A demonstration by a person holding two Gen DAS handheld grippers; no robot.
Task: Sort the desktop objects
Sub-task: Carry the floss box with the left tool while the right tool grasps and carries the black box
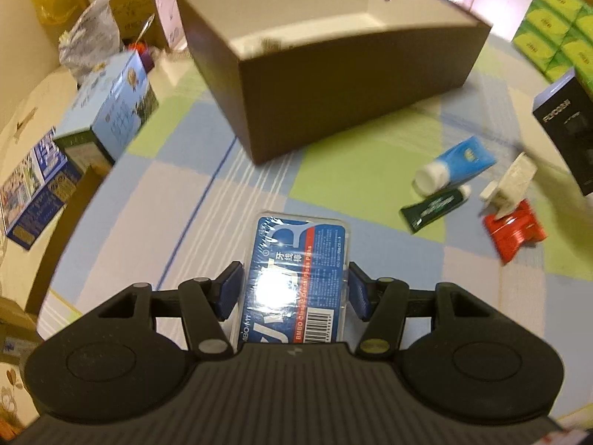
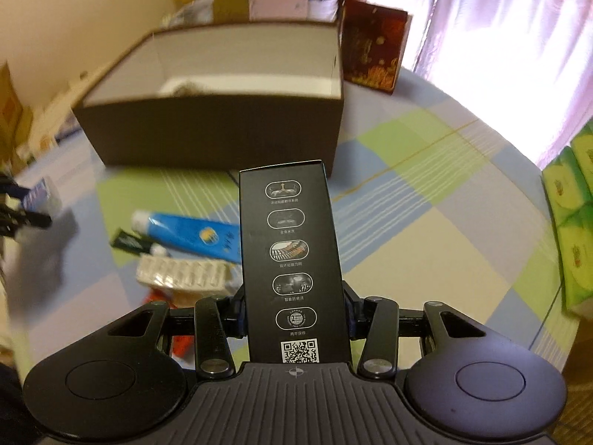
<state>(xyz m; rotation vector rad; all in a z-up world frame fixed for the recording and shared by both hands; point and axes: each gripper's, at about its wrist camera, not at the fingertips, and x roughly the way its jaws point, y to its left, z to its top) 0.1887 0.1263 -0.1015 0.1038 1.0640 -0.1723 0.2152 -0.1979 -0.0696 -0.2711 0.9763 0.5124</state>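
both loads are up off the tabletop, ready for the brown box (image 1: 333,85): left claw (image 1: 294,289) clamps the floss-pick pack (image 1: 296,278), right claw (image 2: 294,319) clamps a black carton (image 2: 292,259).

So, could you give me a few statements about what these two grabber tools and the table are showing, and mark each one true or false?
1. The left gripper is clamped on a blue floss pick pack. True.
2. The right gripper is empty. False: it holds a tall black box.
3. The brown bin is packed to the brim. False: its white inside looks mostly bare.
4. A blue tube and a green tube lie side by side on the checked cloth. True.
5. The red packet is already inside the bin. False: it lies on the cloth.
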